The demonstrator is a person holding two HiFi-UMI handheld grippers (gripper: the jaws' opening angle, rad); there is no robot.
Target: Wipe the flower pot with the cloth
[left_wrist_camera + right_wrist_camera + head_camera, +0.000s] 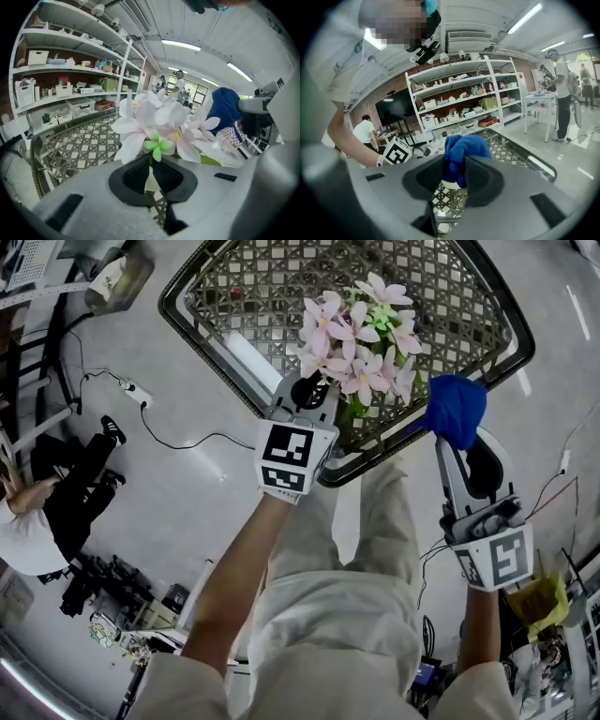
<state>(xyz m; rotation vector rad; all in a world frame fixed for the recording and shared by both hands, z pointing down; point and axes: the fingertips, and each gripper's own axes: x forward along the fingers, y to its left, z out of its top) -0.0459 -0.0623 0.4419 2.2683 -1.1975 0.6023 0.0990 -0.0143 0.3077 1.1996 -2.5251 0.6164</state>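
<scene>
Of the flower pot (151, 180) only a pale sliver shows, wedged between the dark pads of the left gripper (151, 164), whose jaws are pressed in on it. In the head view the pot itself is hidden under that gripper (311, 395) and the bunch of pink-white flowers (361, 343) that rises from it. The flowers (159, 124) fill the middle of the left gripper view and cover much of what lies behind. The pot is held over the near edge of the lattice table (234, 296); whether it touches the table cannot be told.

Just to the right of the flowers, near the same edge, the right gripper (457, 442) pinches a bunched blue cloth (457, 409). The cloth hides the jaw tips from above. In the right gripper view the jaws are closed on the cloth (461, 150), which bulges out above them; a small pale shape under it cannot be made out. Cloth and flowers look close in the head view, but no view shows them touching.

The far edge of the table is cut off at the top of the head view. White shelves (70, 70) stand behind the table, their contents too small to tell.
</scene>
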